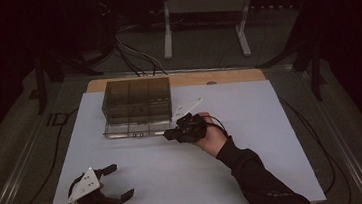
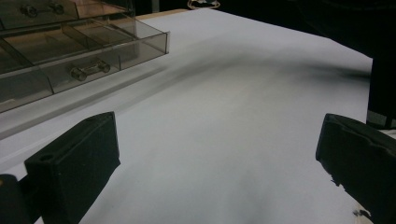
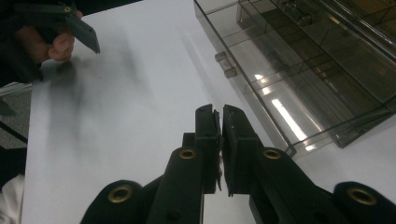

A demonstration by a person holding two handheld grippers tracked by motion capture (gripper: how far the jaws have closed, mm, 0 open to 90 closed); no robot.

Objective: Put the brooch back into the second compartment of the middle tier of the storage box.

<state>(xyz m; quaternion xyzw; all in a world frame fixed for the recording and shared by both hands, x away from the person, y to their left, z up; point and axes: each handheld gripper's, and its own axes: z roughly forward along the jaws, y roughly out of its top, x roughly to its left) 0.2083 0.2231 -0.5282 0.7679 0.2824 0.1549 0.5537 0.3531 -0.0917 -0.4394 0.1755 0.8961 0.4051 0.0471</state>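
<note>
Smoked, see-through plastic marks the compartment organiser box (image 1: 138, 107), a rectangular case with dividers that sits in the upper middle of the high view on a white table sheet (image 1: 253, 140); in the right gripper view it runs down the upper right (image 3: 322, 74), and in the left gripper view its front compartments fill the upper left (image 2: 84, 51). The shell looks rigid but light and thin-walled, smooth enough to slip between hard pads and likely to slide on the sheet if nudged. A small clasp-like tab (image 3: 225, 64) stands out from the near wall, the likeliest place to take hold; the thin front edge is the alternative. Small metal parts (image 2: 89, 69) lie in one front compartment, so tilting the box would probably scatter them.

The right gripper (image 1: 174, 132), held just beside the box's lower right corner in the high view, has its black jaws pressed together with nothing between them (image 3: 220, 149). The left gripper (image 1: 119, 181) rests at the lower left of the high view, well apart from the box, jaws spread wide and empty. A bare wooden strip (image 1: 182, 79) of table shows beyond the sheet's far edge.
</note>
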